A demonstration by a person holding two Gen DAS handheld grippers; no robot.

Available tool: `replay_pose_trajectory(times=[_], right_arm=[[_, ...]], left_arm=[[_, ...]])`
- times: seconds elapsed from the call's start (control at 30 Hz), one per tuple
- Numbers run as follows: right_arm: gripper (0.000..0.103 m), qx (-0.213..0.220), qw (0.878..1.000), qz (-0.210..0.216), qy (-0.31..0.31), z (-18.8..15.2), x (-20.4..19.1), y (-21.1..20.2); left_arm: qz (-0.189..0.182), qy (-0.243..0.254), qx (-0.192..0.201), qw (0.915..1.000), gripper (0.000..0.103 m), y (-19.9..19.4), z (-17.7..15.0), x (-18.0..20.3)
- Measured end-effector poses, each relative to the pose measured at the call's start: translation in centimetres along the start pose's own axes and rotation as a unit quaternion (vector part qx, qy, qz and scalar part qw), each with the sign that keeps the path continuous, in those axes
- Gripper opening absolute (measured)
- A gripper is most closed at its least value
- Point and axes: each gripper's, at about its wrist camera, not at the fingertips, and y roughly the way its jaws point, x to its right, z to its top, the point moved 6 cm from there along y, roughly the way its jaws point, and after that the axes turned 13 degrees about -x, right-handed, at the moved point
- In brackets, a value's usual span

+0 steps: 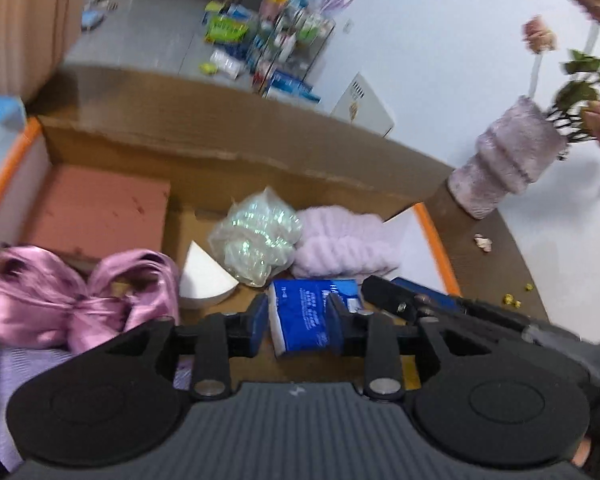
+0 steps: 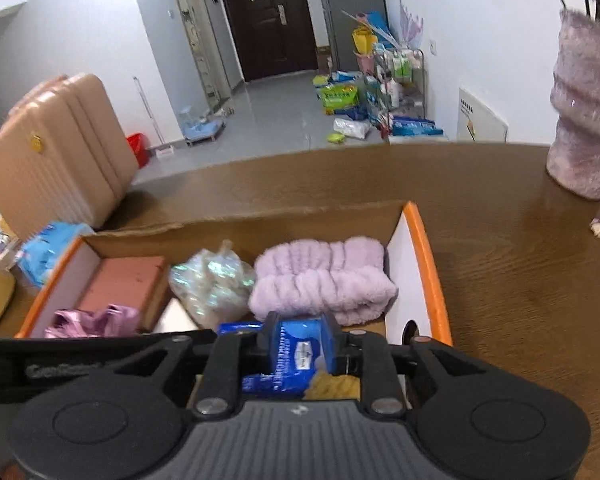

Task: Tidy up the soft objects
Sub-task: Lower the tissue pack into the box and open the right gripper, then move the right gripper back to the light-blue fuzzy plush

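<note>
A blue and white tissue pack [image 1: 300, 304] hangs over the near side of an orange-edged cardboard box [image 1: 220, 148]. My left gripper [image 1: 298, 318] is shut on it, its blue pads pinching the sides. The right gripper [image 2: 300, 346] pinches the same pack [image 2: 296, 360] further to the right, and its black finger [image 1: 400, 300] shows in the left wrist view. Inside the box lie a fluffy lilac cloth [image 2: 320, 280], a shiny crinkled bag [image 2: 212, 284], a pink satin bow [image 1: 80, 296], a pink block [image 1: 96, 208] and a white wedge [image 1: 204, 276].
The box stands on a brown wooden table [image 2: 520, 280]. A fluffy lilac vase [image 2: 584, 120] with flowers stands at the far right, small crumbs near it. A light-blue pack [image 2: 48, 248] lies left of the box. A beige suitcase [image 2: 52, 152] stands beyond the table.
</note>
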Motion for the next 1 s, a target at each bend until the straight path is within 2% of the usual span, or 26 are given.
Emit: replay_pose_trajectory(times=[0.1, 0.2, 0.3, 0.47, 0.53, 0.67, 0.73, 0.87, 1.0], right_arm=[[0.029, 0.02, 1.0, -0.007, -0.021, -0.3, -0.7, -3.8], [0.039, 0.033, 0.999, -0.01, -0.042, -0.9, -1.1, -7.7], [0.051, 0.041, 0.997, -0.005, -0.059, -2.6, -1.6, -11.8], [0.065, 0.054, 0.994, -0.015, -0.097, -5.7, -2.8, -16.8], [0.077, 0.064, 0.992, -0.018, -0.11, -6.8, -3.3, -18.5], [0.079, 0.085, 0.985, -0.034, -0.144, -9.4, -4.9, -20.9], [0.079, 0.096, 0.984, -0.033, -0.15, -10.4, -5.5, -22.1], [0.082, 0.153, 0.976, -0.03, -0.151, -13.2, -5.9, -24.0], [0.082, 0.191, 0.97, -0.018, -0.152, -17.1, -6.4, -24.7]], left_arm=[[0.017, 0.033, 0.024, 0.999, 0.035, -4.3, -1.3, 0.7], [0.037, 0.059, 0.056, 0.996, 0.05, -9.3, -3.3, 0.7], [0.074, 0.083, 0.081, 0.9905, 0.053, -13.5, -5.4, 0.2], [0.137, 0.12, 0.115, 0.9765, 0.072, -19.1, -9.5, -0.2], [0.148, 0.125, 0.131, 0.9723, 0.08, -20.8, -10.8, -0.2], [0.152, 0.118, 0.147, 0.9703, 0.082, -22.8, -12.8, -0.2], [0.155, 0.115, 0.165, 0.9671, 0.086, -23.7, -14.0, -0.3], [0.169, 0.113, 0.211, 0.9562, 0.093, -25.2, -17.4, -0.9], [0.17, 0.095, 0.231, 0.9532, 0.096, -25.0, -21.1, -1.6]])
